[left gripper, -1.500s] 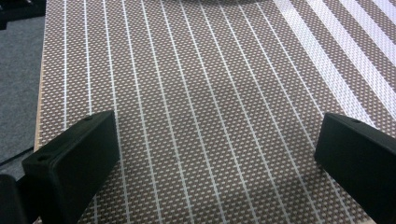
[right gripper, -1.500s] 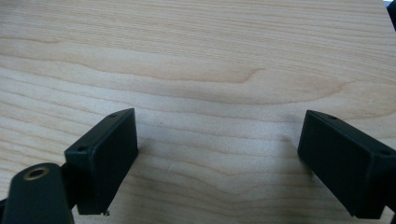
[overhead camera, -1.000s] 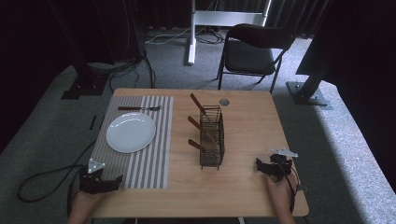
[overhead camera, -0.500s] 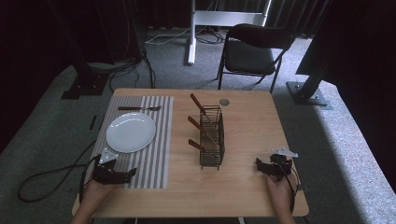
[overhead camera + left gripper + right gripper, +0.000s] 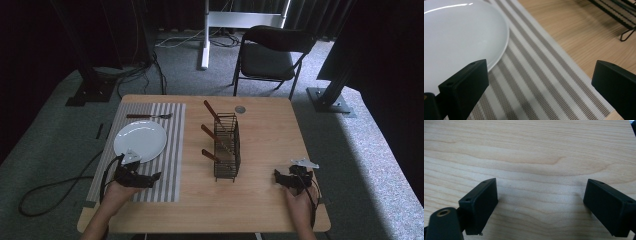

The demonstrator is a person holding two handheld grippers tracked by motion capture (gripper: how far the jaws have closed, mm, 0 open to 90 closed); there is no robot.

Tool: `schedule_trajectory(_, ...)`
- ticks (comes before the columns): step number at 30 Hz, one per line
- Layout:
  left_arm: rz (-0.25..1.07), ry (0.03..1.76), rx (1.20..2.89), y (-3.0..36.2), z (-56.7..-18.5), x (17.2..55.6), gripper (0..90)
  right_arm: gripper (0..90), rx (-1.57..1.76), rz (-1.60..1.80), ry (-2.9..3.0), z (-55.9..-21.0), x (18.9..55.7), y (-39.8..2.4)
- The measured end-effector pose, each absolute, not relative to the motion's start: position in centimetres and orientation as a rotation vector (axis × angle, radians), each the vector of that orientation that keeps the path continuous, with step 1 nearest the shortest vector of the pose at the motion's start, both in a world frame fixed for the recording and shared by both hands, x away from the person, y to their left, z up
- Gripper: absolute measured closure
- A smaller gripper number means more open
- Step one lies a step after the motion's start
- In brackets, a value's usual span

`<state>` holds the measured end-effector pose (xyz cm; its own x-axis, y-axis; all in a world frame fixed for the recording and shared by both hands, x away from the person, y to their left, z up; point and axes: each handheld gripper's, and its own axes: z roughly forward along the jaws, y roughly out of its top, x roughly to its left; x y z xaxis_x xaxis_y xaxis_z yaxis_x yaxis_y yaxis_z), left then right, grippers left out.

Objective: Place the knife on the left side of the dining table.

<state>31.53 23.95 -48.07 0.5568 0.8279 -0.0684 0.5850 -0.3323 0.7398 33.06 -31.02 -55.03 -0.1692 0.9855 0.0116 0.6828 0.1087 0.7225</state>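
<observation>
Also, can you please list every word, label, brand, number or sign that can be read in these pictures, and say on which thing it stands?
No text can be read in these pictures.
The white plate, the striped mat, the wire basket and the wooden table are plain, without print.
The small round disc on the table is too small to tell if it has marks.

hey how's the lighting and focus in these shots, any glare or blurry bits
High view: dim and dark around the edges, daylight brightening the floor at right, table evenly lit. Left gripper view: glare streak on the white plate; the wire basket at top right is soft. Right gripper view: wood grain sharp, soft shadows beside the open jaws.
</observation>
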Motion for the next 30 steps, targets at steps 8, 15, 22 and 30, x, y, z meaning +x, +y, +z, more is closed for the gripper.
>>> schedule_trajectory(8, 0.378, 1.056, 2.029, 22.2, -46.5, 32.7, 1.2, 11.5, 1.618, 0.827, 1.911, -55.0, 33.1, -31.0)
schedule_trajectory(15, 0.372, 1.005, 2.04, 20.8, -45.4, 33.6, 1.2, 11.5, 1.618, 0.827, 1.911, -55.0, 33.1, -31.0)
schedule_trajectory(22, 0.373, 0.957, 2.038, 19.5, -44.0, 34.2, 1.2, 11.5, 1.618, 0.827, 1.911, -55.0, 33.1, -31.0)
schedule_trajectory(30, 0.374, 0.901, 2.017, 18.3, -42.3, 34.9, 1.2, 11.5, 1.618, 0.827, 1.911, -55.0, 33.1, -31.0)
